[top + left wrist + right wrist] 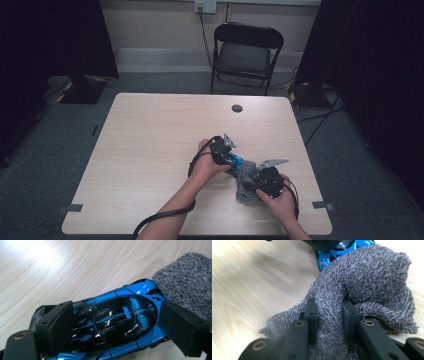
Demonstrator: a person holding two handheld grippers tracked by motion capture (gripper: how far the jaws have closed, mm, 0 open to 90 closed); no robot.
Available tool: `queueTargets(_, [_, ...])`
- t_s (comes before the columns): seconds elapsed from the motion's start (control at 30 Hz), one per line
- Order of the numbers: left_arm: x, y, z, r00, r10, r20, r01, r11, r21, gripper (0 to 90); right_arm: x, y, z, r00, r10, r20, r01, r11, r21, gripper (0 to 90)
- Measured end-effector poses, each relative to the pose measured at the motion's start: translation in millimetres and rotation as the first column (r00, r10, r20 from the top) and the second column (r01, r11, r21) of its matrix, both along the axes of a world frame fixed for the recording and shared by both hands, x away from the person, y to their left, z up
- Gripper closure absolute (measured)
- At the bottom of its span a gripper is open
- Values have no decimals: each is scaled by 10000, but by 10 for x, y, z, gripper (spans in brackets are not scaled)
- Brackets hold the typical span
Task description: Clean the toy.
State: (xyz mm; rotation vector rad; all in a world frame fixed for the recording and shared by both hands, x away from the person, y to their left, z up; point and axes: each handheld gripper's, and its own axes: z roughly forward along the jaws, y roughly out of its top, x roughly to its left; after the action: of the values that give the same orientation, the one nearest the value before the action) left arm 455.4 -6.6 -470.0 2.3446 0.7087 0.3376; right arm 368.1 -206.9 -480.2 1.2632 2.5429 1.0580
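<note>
A glossy blue and black toy car (117,322) lies on the wooden table, and my left gripper (116,315) is shut on it, one pad on each side of its body. In the high view this gripper (227,155) sits right of the table's middle, with the car (235,162) pointing toward a crumpled grey towel cloth (246,187). The cloth (185,282) covers one end of the car. My right gripper (329,310) is shut on a bunched fold of the cloth (367,277), with the car's blue end (329,258) just beyond. From above, that gripper (260,177) lies on the cloth.
The light wood table (150,130) has a round cable grommet (237,108) near its far edge. A black folding chair (247,50) stands behind the table. Dark curtains and stand bases (82,90) flank the sides. Cables trail from both grippers.
</note>
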Motion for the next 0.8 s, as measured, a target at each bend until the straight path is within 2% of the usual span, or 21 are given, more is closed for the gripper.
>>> queueTargets(0.17, [-2, 3, -1, 10000, 2, 8, -2, 10000, -17, 128, -26, 37, -4, 9996, 231, -165, -226, 9993, 306, 713])
queueTargets(0.43, [1, 1, 0, 10000, -8, -1, 8, 10000, -5, 129, -80, 125, -5, 9975, 640, -286, -626, 9970, 452, 715])
queueTargets(0.5, [1, 1, 0, 10000, -7, 2, 7, 10000, -6, 129, -86, 138, -11, 9963, 774, -369, -749, 9951, 640, 716])
queueTargets(0.67, [1, 0, -2, 10000, -3, 31, 3, 10000, -19, 129, -115, 196, -26, 9929, 1133, -376, -1098, 9903, 851, 716])
queueTargets(0.8, [-2, 2, -1, 10000, 6, 9, -6, 10000, -9, 129, -137, 239, -18, 9904, 1344, -315, -1314, 9879, 819, 716])
